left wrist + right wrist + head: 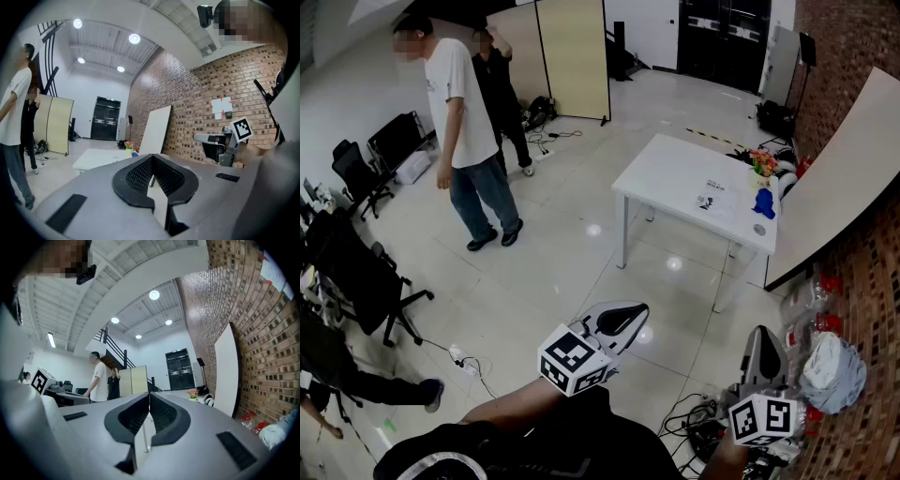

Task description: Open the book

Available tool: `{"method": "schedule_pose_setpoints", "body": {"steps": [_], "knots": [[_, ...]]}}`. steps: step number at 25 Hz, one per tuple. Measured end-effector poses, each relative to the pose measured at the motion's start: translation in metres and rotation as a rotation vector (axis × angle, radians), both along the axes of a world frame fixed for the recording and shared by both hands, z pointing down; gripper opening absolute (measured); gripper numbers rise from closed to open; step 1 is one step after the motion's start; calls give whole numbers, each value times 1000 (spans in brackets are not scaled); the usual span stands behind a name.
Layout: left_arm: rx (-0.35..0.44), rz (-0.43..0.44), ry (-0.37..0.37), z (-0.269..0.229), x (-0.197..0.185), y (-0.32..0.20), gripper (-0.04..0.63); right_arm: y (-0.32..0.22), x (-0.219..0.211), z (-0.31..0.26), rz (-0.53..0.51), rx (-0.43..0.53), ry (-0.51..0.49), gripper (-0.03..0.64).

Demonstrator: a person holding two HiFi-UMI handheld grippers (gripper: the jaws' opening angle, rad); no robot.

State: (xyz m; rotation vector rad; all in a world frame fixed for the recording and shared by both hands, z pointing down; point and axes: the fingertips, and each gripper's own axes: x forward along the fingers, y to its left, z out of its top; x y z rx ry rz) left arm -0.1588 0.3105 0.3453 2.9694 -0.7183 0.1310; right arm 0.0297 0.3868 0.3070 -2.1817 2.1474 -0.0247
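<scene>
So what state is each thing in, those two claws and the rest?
left gripper: shut, empty, held in the air.
right gripper: shut, empty, held in the air.
black double door: closed.
folding screen: upright, spread out.
flat printed thing on white table: lying flat; book or not, cannot tell.

Both arms reach forward, left gripper [623,320] and right gripper [764,349] with jaws together.

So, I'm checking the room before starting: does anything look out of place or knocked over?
Nothing looks spilled or toppled. Only the large white board leans tilted against the red brick wall.
</scene>
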Motion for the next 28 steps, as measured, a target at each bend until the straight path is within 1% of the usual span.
{"method": "schedule_pose_setpoints", "body": {"steps": [5,9,12,14,19,23,28], "knots": [[-15,19,0,10,14,-44,2,-45,9,10,5,-32,12,0],[-23,31,9,15,19,-105,2,-98,18,13,23,-42,18,0],[-10,39,16,10,18,-153,2,-138,22,6,40,-46,30,0],[-13,55,28,8,20,-183,2,-167,23,3,47,-53,46,0],[-19,104,38,10,31,-245,2,-226,29,12,83,-84,42,0],[-47,130,39,20,48,-279,2,-261,35,14,92,-110,41,0],[-59,142,33,22,80,-324,2,-308,59,16,90,-128,41,0]]}}
